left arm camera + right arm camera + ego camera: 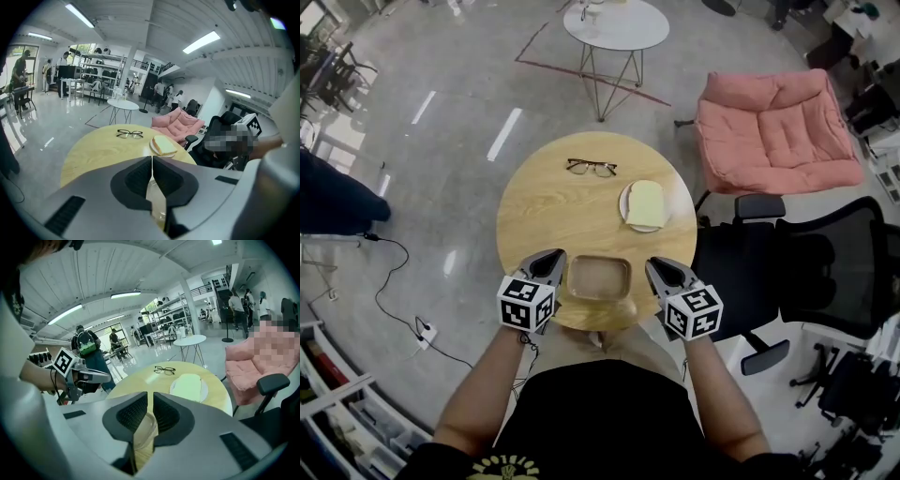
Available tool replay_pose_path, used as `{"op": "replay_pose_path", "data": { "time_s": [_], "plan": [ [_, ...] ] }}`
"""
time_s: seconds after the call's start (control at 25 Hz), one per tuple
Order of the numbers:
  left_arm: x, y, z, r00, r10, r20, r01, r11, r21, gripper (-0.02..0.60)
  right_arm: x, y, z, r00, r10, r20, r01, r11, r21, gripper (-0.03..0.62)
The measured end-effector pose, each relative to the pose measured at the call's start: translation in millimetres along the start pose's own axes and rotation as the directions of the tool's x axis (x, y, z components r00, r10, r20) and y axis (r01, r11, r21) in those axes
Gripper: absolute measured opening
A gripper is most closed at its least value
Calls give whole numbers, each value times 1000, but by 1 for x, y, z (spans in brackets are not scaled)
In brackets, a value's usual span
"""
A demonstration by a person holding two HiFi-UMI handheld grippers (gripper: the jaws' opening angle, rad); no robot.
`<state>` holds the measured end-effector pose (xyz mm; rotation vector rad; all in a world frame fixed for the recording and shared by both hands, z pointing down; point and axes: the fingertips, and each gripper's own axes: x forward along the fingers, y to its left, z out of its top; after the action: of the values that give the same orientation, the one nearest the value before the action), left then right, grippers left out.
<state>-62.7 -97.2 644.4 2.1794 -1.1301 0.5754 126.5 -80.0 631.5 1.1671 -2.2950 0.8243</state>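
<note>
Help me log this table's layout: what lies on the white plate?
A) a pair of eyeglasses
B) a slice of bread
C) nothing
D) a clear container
B: a pale slice of bread lies on the white plate, while the eyeglasses lie apart from it on the round wooden table.

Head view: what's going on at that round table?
A person holds the left hand-held gripper and right hand-held gripper on either side of a clear container at the near edge of the wooden table. Both sets of jaws are together, gripping nothing. Glasses and a plate with bread lie farther back.
</note>
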Motion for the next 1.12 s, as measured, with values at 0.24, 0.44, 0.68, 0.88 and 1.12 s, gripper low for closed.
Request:
{"op": "replay_pose_path", "data": {
  "time_s": [0.24, 0.44, 0.68, 0.88, 1.12],
  "plan": [
    [14, 11, -36, 995, -13, -97, 5, 997, -78, 20, 13, -5, -24, 999, 2, -53, -1, 1000, 30, 69],
    [25, 11, -65, 985, -40, -169, 17, 991, -134, 65, 28, -8, -51, 993, 16, -120, -8, 998, 69, 86],
    [35, 5, -90, 967, -86, -240, 44, 984, -175, 102, 41, -8, -76, 982, 32, -186, -14, 995, 102, 94],
    [40, 7, -108, 954, -90, -287, 36, 982, -187, 106, 50, -12, -95, 973, 40, -227, -10, 991, 132, 95],
    [45, 9, -118, 942, -116, -315, 48, 975, -215, 107, 60, -9, -108, 962, 47, -269, -8, 989, 145, 101]
  ]
}}
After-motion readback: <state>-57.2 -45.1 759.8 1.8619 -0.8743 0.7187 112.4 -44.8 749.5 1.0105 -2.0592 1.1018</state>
